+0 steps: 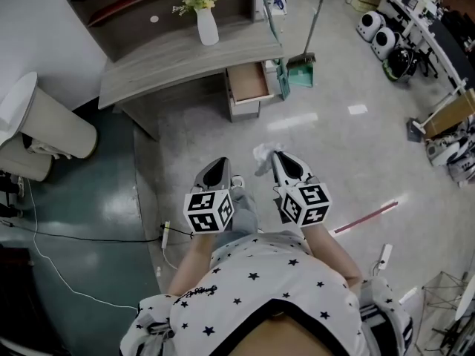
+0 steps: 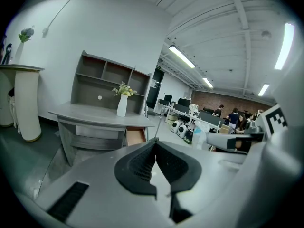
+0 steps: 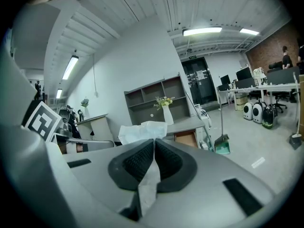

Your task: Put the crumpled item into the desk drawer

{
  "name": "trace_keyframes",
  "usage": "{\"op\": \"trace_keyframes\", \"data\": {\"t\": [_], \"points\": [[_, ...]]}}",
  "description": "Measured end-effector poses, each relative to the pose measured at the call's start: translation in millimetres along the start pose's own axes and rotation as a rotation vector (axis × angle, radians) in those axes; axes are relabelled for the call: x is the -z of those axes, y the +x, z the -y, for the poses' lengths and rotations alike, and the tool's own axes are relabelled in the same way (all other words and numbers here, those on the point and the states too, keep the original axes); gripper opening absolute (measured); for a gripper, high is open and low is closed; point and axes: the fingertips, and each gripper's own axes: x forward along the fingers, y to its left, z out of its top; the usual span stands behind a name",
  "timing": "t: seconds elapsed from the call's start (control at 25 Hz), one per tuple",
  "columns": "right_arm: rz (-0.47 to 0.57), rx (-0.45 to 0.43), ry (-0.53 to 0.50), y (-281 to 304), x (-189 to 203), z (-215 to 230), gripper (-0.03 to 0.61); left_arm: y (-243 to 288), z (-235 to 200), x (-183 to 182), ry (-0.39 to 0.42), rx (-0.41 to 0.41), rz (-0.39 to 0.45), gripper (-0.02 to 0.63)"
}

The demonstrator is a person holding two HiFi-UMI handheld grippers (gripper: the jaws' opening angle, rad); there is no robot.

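Observation:
A crumpled white tissue sticks out of my right gripper, which is shut on it; in the right gripper view the tissue runs between the closed jaws of the right gripper. My left gripper is shut with nothing in it, and in the left gripper view the left gripper points at the desk. The grey desk stands ahead, its wooden drawer pulled open at the right end. The same drawer shows under the desktop, and the drawer also shows past the tissue.
A white vase of flowers stands on the desk below a shelf unit. A green dustpan with a broom leans right of the drawer. A white bin is at the left. Cables and a power strip lie on the floor.

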Motion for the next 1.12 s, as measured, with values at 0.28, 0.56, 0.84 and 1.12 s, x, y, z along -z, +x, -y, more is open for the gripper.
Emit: {"op": "trace_keyframes", "data": {"t": [0.28,0.56,0.84,1.12], "points": [[-0.005,0.001,-0.020,58,-19,19,0.000,52,-28,-24,-0.012,0.009,-0.004,0.014],[0.000,0.001,-0.028,128,-53,34,0.000,106,-61,-59,-0.016,0.019,-0.007,0.014],[0.005,0.010,-0.023,192,-78,47,0.000,157,-94,-94,-0.004,0.034,-0.015,0.014],[-0.009,0.033,-0.014,242,-87,60,0.001,201,-120,-113,0.000,0.062,-0.040,0.014]]}}
